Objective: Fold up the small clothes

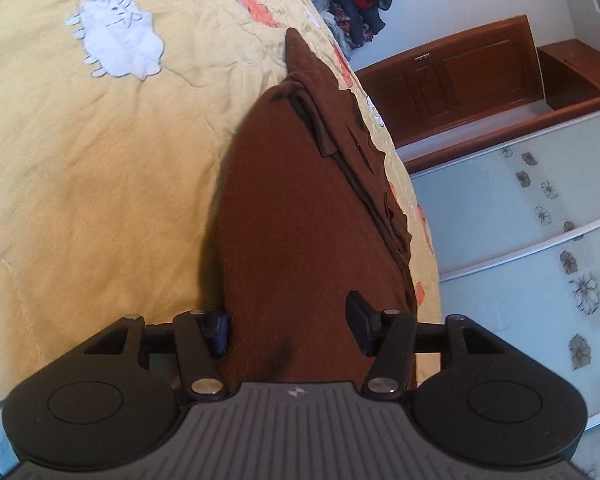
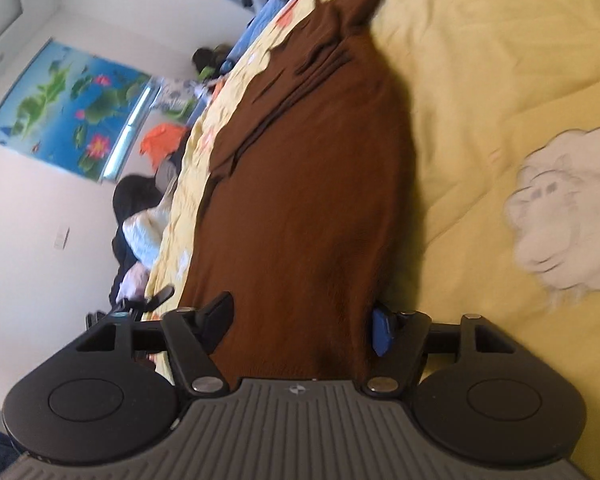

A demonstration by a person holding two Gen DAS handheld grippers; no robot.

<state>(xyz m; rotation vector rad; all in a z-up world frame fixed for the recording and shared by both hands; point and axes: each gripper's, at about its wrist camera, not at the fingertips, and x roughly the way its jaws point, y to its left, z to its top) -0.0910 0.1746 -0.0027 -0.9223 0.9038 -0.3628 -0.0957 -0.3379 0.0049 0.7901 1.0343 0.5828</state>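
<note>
Both the left gripper [image 1: 290, 330] and right gripper [image 2: 304, 326] have jaws parted around the brown garment [image 1: 300, 220] on the bed [image 1: 100, 160], not pinching it.

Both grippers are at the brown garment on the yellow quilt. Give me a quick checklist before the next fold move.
1. Cloth between left gripper jaws: ok.
2. Left pads pressing the brown garment: not ok, jaws stand apart.
3. Cloth between right gripper jaws: ok.
4. Right pads pressing cloth: not ok, jaws stand apart.
5. Far end lies on yellow quilt: ok.
6. Bare quilt beside garment for folding: ok.
</note>
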